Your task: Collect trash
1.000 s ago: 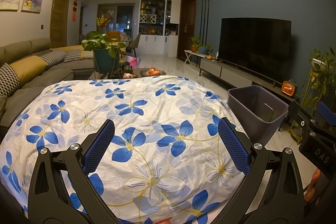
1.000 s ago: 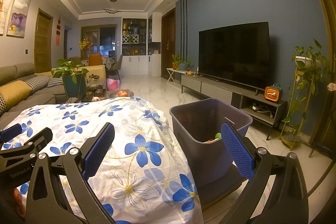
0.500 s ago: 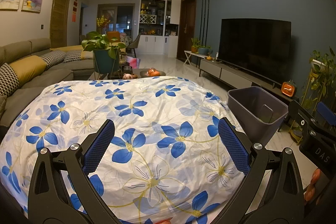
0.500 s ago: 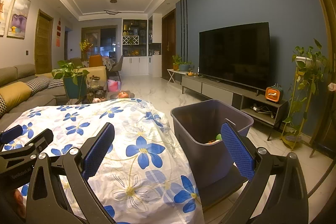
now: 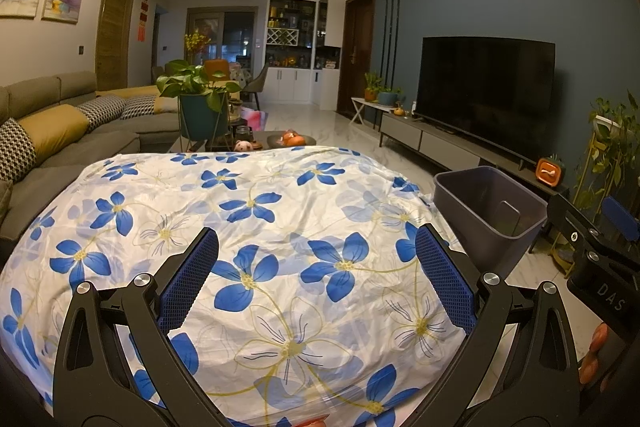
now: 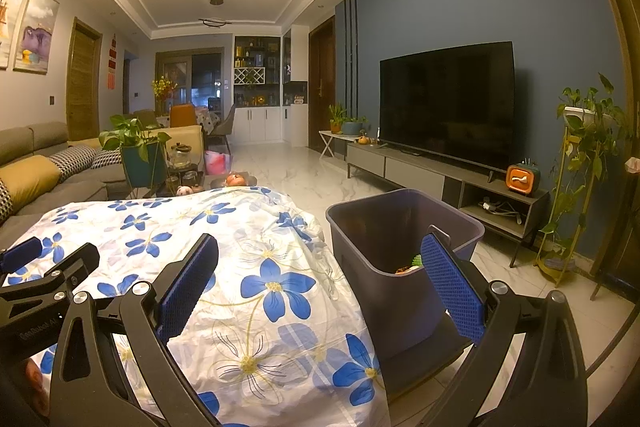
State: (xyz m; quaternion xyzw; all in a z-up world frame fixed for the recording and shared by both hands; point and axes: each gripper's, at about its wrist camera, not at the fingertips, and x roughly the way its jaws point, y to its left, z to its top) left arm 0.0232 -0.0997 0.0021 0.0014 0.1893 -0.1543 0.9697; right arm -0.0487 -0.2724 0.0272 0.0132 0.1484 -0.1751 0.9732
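Observation:
A grey plastic bin point(image 6: 400, 267) stands on the floor at the right edge of a table covered with a white cloth with blue flowers point(image 6: 248, 267). Some trash, orange and green bits point(image 6: 412, 265), lies inside the bin. The bin also shows in the left wrist view point(image 5: 488, 203). My left gripper point(image 5: 316, 267) is open and empty above the cloth point(image 5: 260, 227). My right gripper point(image 6: 320, 271) is open and empty, its right finger in front of the bin. No trash shows on the cloth.
A TV point(image 6: 444, 103) on a low cabinet point(image 6: 440, 179) lines the blue wall at the right. A plant stand point(image 6: 576, 179) is at the far right. A sofa point(image 5: 60, 139) is at the left. A potted plant point(image 5: 200, 107) and a fruit plate point(image 5: 292, 139) sit behind the table.
The right wrist view has shifted slightly, so the bin sits a little further right in the frame. The left gripper has not moved.

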